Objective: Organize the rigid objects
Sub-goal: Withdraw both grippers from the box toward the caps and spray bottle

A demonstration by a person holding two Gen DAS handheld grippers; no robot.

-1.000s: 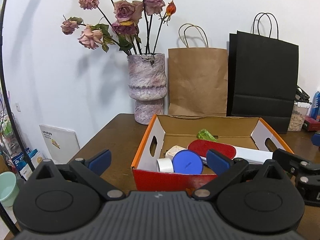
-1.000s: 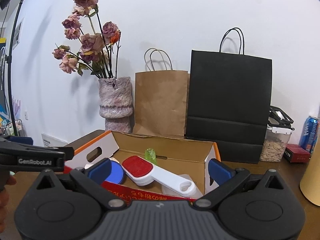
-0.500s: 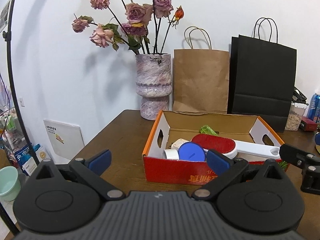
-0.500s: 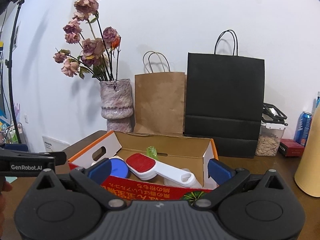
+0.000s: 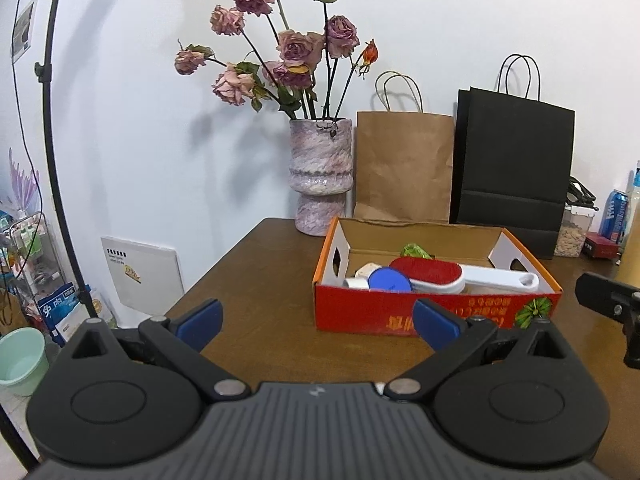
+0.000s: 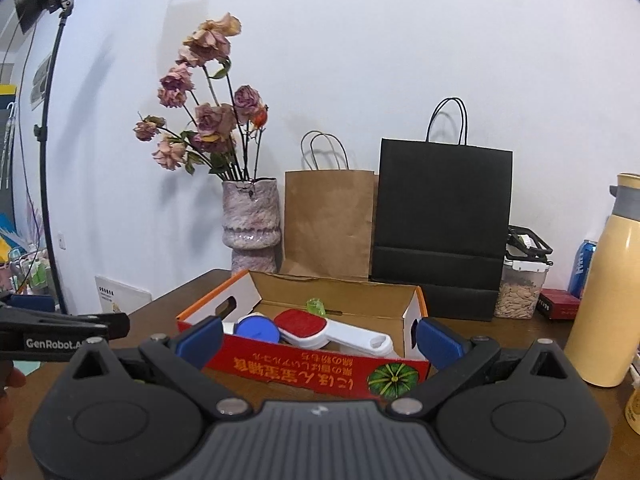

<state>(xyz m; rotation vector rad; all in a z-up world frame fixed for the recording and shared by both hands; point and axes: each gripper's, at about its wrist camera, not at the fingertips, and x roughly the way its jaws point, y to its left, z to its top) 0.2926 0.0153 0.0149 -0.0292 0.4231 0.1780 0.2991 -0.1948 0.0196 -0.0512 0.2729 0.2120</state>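
Note:
An open red cardboard box (image 5: 432, 314) (image 6: 320, 372) with orange rims stands on the brown table (image 5: 260, 280). Inside lie a white brush with a red pad (image 5: 440, 274) (image 6: 320, 326), a blue round lid (image 5: 390, 280) (image 6: 258, 328), a small white roll (image 5: 356, 282) and something green (image 5: 416, 250) (image 6: 316, 305). My left gripper (image 5: 316, 320) is open and empty, hanging in front of the box. My right gripper (image 6: 318, 336) is likewise open and empty before the box's front wall.
Behind the box stand a mottled vase of dried roses (image 5: 320, 176), a brown paper bag (image 5: 404, 168) and a black paper bag (image 5: 512, 168). A yellow flask (image 6: 604, 280), a seed jar (image 6: 520, 292) and a blue can (image 6: 582, 262) are at the right. A lamp stand (image 5: 60, 160) rises at the left.
Both grippers have pulled back and away from the box, which now looks smaller and farther. Both stay open and empty. The box's contents have not moved.

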